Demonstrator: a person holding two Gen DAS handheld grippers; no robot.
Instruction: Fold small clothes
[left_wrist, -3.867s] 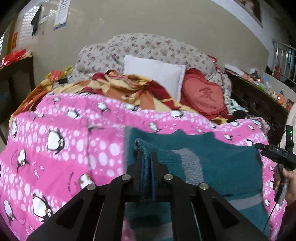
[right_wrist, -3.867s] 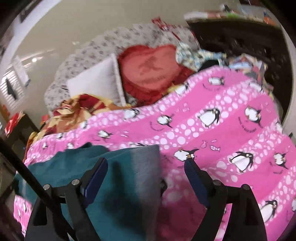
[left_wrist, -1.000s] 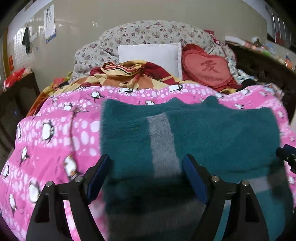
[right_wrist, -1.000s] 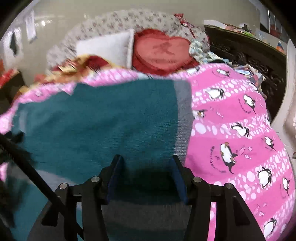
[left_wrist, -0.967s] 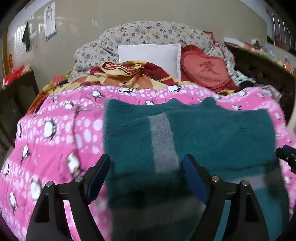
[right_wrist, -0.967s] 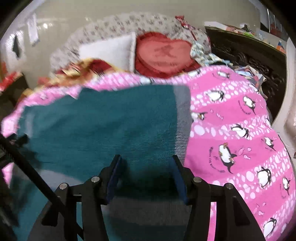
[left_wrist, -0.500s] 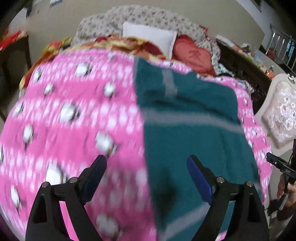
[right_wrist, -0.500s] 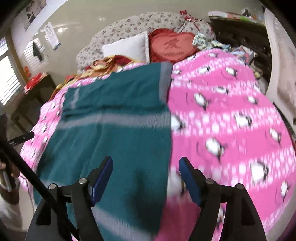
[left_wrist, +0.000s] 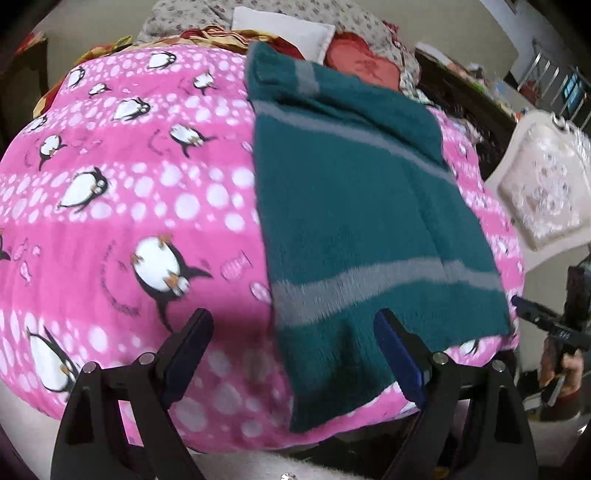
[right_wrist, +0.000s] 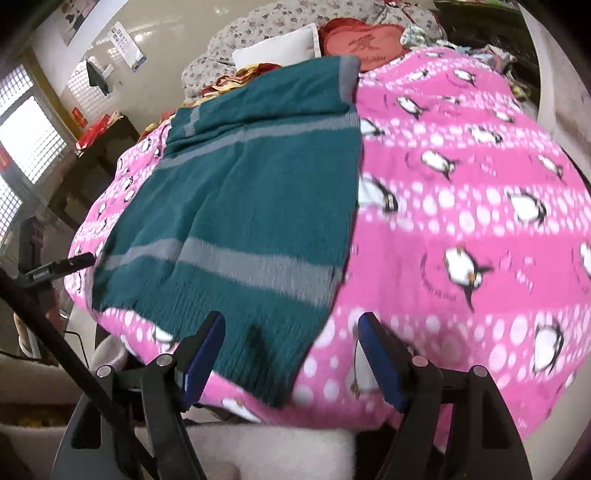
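A teal sweater (left_wrist: 354, 206) is spread flat on the penguin blanket (left_wrist: 122, 206), reaching its near edge; the left gripper (left_wrist: 293, 354) and right gripper (right_wrist: 291, 354) are held apart, empty.

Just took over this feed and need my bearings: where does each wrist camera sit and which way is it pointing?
Left wrist: on the left claw, open, at the foot of the bed, looking toward the pillows over the teal sweater's left side; the other hand shows at right.
Right wrist: on the right claw, open, same direction, over the sweater's right edge and the pink penguin blanket.
Shared: sweater, blanket, red heart cushion.
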